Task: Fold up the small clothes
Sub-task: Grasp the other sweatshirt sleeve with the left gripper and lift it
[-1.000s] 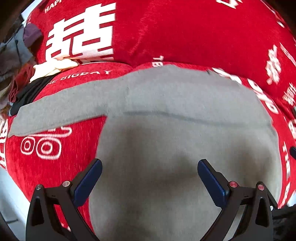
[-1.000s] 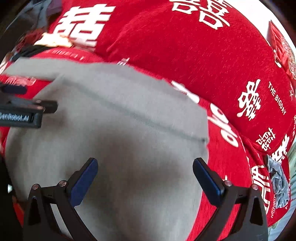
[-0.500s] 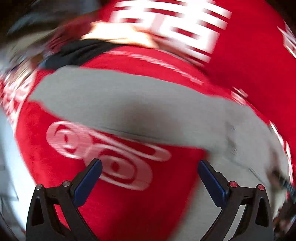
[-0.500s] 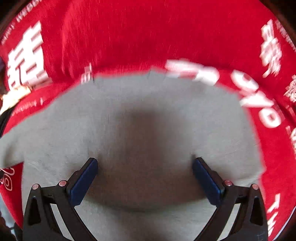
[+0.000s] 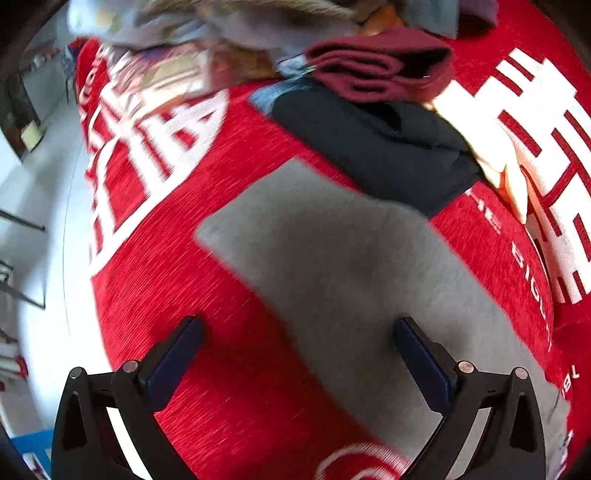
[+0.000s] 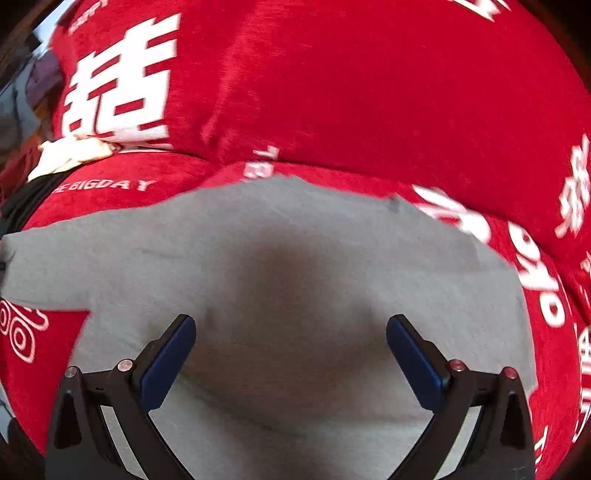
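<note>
Both pairs of jaws stand wide apart and hold nothing, hovering over a grey long-sleeved top [image 6: 295, 266] spread flat on a red cover [image 6: 351, 92] printed with white characters and the words "THE BIGDAY".

In the right wrist view, the right gripper [image 6: 291, 345] hangs above the body of the garment. Grey cloth fills the gap between the two blue-padded fingers [image 6: 168, 363] and runs well ahead of them to the garment's far edge, where the red cover rises like a cushion. One sleeve stretches off beyond the left-hand finger toward the frame's edge. A dark shadow lies on the cloth just ahead of the jaws.

In the left wrist view, the left gripper [image 5: 297, 349] sits over that sleeve [image 5: 332, 266]. The sleeve's squared end lies ahead of the jaws and slightly to the left-hand side; the grey band then runs back under the right-hand finger [image 5: 424, 363]. Bare red cover [image 5: 221, 332] shows at the left-hand finger and in much of the gap between the two.

Farther ahead of the left jaws, well past the sleeve end, lies a heap of other clothes: a black garment [image 5: 380, 147], a folded maroon one [image 5: 380, 66] resting on it, and a cream piece [image 5: 495, 162] to the right-hand side. Pale blue and tan fabrics [image 5: 221, 26] blur along the top of that view.
</note>
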{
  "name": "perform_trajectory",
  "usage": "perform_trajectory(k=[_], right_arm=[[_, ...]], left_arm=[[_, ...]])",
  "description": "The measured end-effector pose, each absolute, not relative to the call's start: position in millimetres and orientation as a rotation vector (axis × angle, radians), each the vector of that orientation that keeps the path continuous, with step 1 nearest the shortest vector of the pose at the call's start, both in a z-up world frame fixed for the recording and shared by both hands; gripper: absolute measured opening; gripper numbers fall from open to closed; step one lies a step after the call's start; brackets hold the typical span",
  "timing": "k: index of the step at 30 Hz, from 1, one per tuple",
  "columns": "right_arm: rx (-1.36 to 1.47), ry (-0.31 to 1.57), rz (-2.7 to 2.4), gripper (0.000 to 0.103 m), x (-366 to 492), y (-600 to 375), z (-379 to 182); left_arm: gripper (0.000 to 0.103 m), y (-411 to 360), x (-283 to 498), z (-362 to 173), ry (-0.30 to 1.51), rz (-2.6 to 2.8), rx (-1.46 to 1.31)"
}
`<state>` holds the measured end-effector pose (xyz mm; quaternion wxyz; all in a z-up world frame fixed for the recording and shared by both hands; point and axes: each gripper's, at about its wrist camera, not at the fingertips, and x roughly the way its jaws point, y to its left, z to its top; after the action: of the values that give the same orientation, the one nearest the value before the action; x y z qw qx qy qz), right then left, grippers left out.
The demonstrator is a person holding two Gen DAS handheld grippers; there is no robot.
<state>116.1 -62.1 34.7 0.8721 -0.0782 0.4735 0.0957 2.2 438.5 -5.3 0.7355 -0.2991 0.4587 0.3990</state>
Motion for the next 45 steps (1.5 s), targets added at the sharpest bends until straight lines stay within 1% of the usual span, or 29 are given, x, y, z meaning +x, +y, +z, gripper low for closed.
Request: perform_trajectory(k=[2,4,5,6,7,8,9,13,17,20,23,25,27,31,34,36,37,39,41,43,45], right_arm=[[-0.165,1.002,0.213,0.103,131,-39,34],[-0.173,1.025,0.203,0.103,147,-20,26],[-0.183,1.046,0.191,0.103,156,-10,20],[-0.193,1.062,0.182,0.103,161,-3,15],[-0.204,1.082,0.176,0.103,166,8,8],[-0.222,1.099,0.182,0.103,170,22,0],[-0.243,1.112,0.188,0.103,170,33,-5],[-0.395,1.077,0.252,0.103,151,96,-15],[-0.489,0.996,0.303,0.102,123,146,-8],[-0.389,1.038,0.5,0.102,111,161,5],[-0.397,0.973,0.479,0.102,105,159,21],[-0.383,0.962,0.409,0.102,115,144,26],[-0.365,0.975,0.302,0.102,129,124,24],[-0.308,1.063,0.169,0.102,152,94,3],[-0.336,1.107,0.198,0.102,147,110,-15],[-0.413,1.034,0.173,0.102,132,133,-13],[-0.433,1.006,0.204,0.102,125,147,-8],[-0.405,1.021,0.295,0.102,119,161,-3],[-0.312,1.086,0.489,0.102,117,167,6],[-0.208,1.123,0.582,0.101,116,160,15],[-0.181,1.09,0.542,0.101,116,131,30]], left_arm=[[0.103,438,13,-6,0.999,0.875,-0.633],[0.092,435,19,-5,0.98,0.857,-0.612],[0.075,432,20,-2,0.958,0.848,-0.587],[0.056,431,20,1,0.941,0.836,-0.578],[0.044,432,21,1,0.93,0.821,-0.583],[0.021,435,19,2,0.914,0.785,-0.609],[0.012,441,17,1,0.9,0.739,-0.654],[0.012,455,-2,-3,0.825,0.623,-0.817],[0.012,462,-19,-6,0.753,0.549,-0.87],[0.011,463,-21,4,0.713,0.506,-0.869],[0.011,461,-26,13,0.686,0.477,-0.868],[0.011,461,-32,16,0.67,0.463,-0.87],[0.011,459,-32,19,0.664,0.46,-0.86],[0.011,454,-34,25,0.666,0.472,-0.826],[0.011,451,-34,32,0.671,0.478,-0.803],[0.011,446,-32,40,0.668,0.485,-0.777],[0.011,443,-31,45,0.667,0.491,-0.756],[0.011,437,-31,55,0.661,0.502,-0.723],[0.011,428,-29,70,0.655,0.501,-0.688],[0.011,416,-26,83,0.653,0.502,-0.646],[0.011,401,-22,94,0.653,0.503,-0.597]])
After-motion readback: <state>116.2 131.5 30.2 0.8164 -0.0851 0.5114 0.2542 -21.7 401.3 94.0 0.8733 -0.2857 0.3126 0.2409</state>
